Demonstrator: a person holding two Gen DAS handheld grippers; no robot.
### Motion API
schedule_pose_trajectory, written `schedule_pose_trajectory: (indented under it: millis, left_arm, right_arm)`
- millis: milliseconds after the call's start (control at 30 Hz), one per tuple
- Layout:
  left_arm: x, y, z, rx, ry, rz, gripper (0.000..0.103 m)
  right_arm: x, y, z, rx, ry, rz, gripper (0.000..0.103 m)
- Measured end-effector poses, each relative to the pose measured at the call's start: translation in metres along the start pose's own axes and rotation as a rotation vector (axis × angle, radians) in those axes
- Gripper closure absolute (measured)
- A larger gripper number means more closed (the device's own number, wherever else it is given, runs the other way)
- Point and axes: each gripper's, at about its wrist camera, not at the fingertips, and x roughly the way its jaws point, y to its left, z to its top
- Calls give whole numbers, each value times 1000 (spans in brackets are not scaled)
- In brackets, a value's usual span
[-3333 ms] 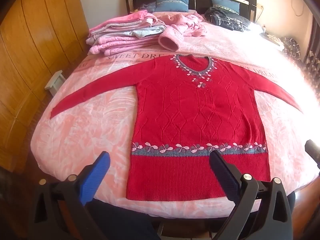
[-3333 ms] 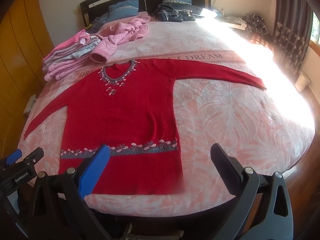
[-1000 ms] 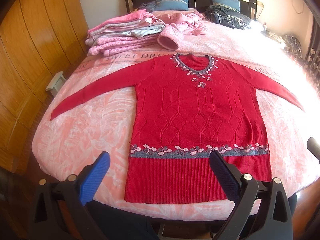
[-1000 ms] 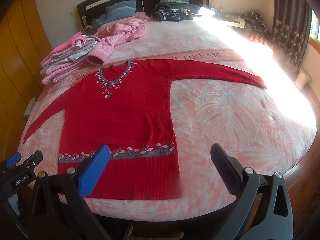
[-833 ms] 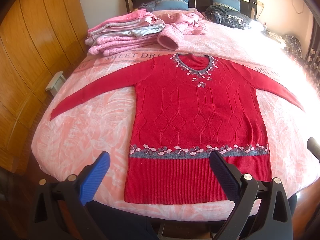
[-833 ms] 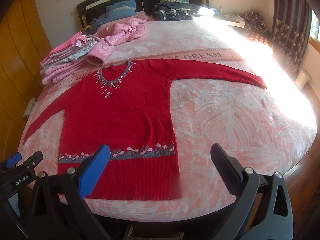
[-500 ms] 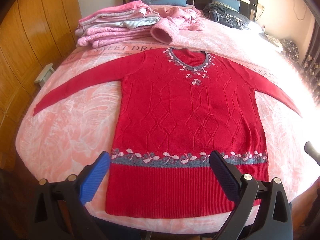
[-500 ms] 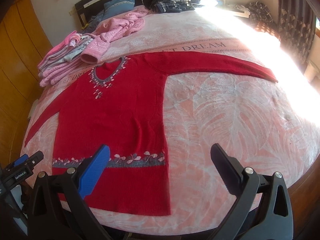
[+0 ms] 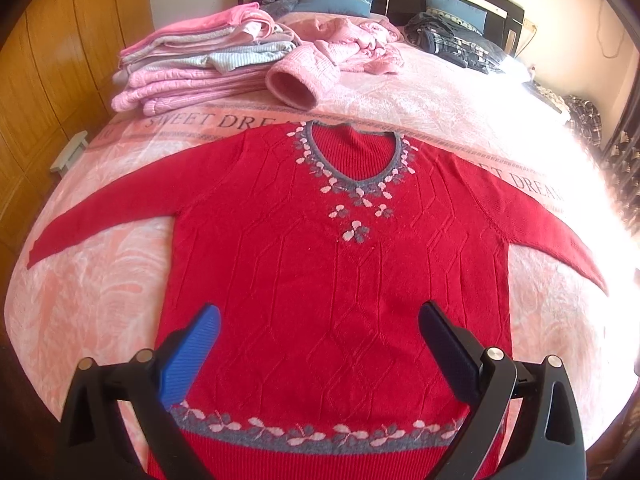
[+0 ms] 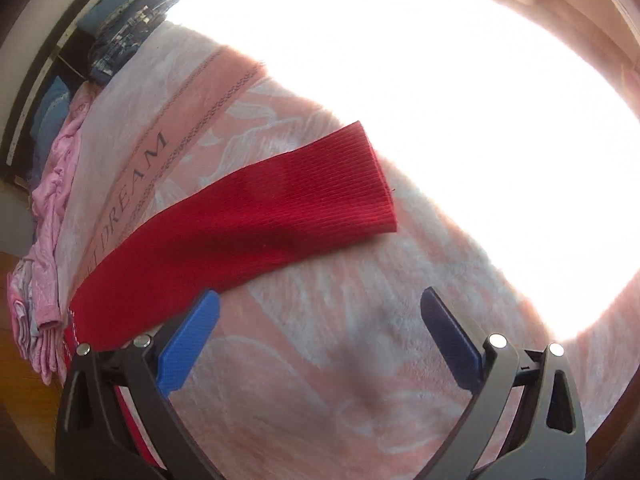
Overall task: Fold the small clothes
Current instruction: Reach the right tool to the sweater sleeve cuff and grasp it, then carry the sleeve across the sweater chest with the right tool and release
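Beyond the red sweater [image 9: 332, 280], folded pink clothes [image 9: 192, 72]; both hand-held grippers [image 9: 320, 324] [image 10: 320, 312] spread apart, empty.

A red knit sweater [image 9: 332, 280] lies flat and face up on the pink bed [image 9: 92, 280], neck toward the far headboard, hem at the near edge. Both sleeves spread out to left and right, slanting toward the near side. A grey V-neck band with pink and grey leaf motifs trims the collar [image 9: 352, 160], and a matching grey band [image 9: 312, 436] runs above the ribbed hem. The ribbed right cuff [image 10: 360, 184] rests flat beside the sunlit patch.
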Motion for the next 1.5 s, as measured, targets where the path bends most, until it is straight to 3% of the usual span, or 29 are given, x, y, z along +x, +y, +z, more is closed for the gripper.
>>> schedule_pose_trajectory:
  millis: [133, 300, 367, 433, 500, 533, 600, 633, 667, 700, 800, 967, 1167, 1400, 1500]
  left_arm:
    - [16, -13, 4, 18, 16, 14, 4]
    - [34, -24, 2, 49, 45, 33, 4]
    - [37, -27, 0, 55, 49, 35, 4]
    - [39, -27, -2, 58, 53, 34, 4]
    - [41, -27, -3, 60, 56, 35, 4]
    - [42, -26, -4, 60, 58, 36, 4]
    - [42, -23, -5, 56, 61, 37, 4]
    - [42, -20, -5, 50, 63, 36, 4]
    - [42, -17, -5, 45, 63, 36, 4]
    - [42, -15, -5, 41, 64, 36, 4]
    - [41, -5, -5, 30, 59, 42, 4]
    - [47, 15, -1, 2, 59, 57, 4]
    - [62, 45, 12, -65, 63, -2, 4]
    - [72, 80, 24, -55, 61, 65, 4]
    - [75, 94, 26, -65, 73, 66, 4]
  right_arm:
    - [21, -29, 27, 82, 6, 45, 4]
    - [33, -21, 49, 52, -7, 50, 3]
    - [36, -15, 54, 31, -5, 28, 7]
    - [40, -4, 55, -30, 1, -57, 16]
    - [40, 10, 53, -112, -5, -152, 35]
    - [40, 15, 52, -142, -7, -160, 39]
    - [37, 23, 50, -166, -2, -129, 68]
    - [35, 23, 50, -161, 6, -98, 76]
    - [33, 25, 49, -158, 13, -55, 96]
    - [31, 25, 48, -149, 19, -8, 97]
    - [17, 31, 44, -146, -17, 24, 97]
    - [-7, 88, 28, -267, -51, 79, 97]
    - [-29, 210, -22, -444, -40, 200, 97]
    - [-18, 363, -114, -665, 46, 326, 97]
    - [-1, 410, -144, -722, 72, 325, 97]
